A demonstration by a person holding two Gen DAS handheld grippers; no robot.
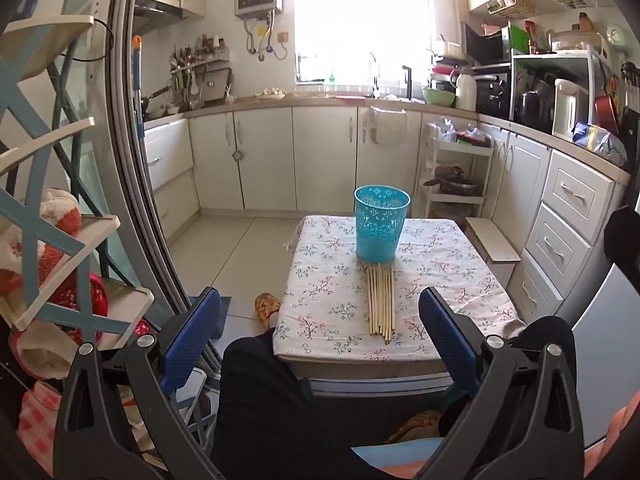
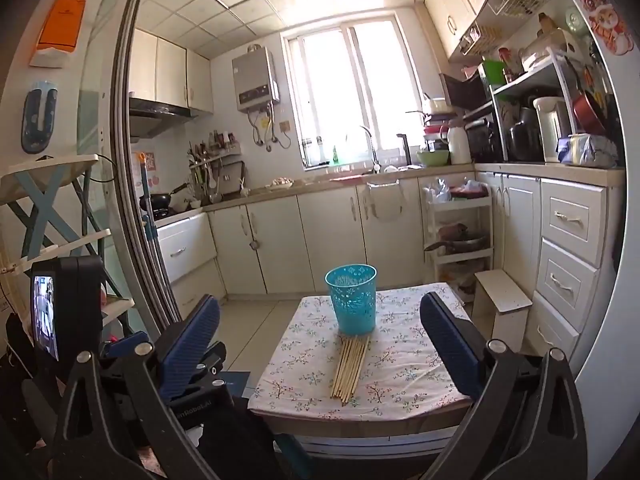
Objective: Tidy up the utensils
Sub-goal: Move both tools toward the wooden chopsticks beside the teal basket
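A small table with a floral cloth (image 1: 460, 280) (image 2: 404, 364) stands ahead of me. A perforated blue plastic cup (image 1: 382, 224) (image 2: 352, 300) stands upright at its far middle. A bundle of several wooden chopsticks (image 1: 381, 300) (image 2: 351, 364) lies flat in front of the cup, one end touching its base. My left gripper (image 1: 320, 296) hangs open short of the table's near edge, with nothing between its blue pads (image 1: 192, 328). My right gripper (image 2: 320, 300) is also open and empty, held back from the table and nearly level.
A person's dark-trousered knee (image 1: 260, 384) and a patterned slipper (image 1: 266, 306) sit left of the table. A blue-and-white shelf rack (image 1: 60, 240) crowds the left. A white stool (image 1: 494, 240), a trolley (image 1: 456, 176) and drawer cabinets (image 1: 568, 216) line the right.
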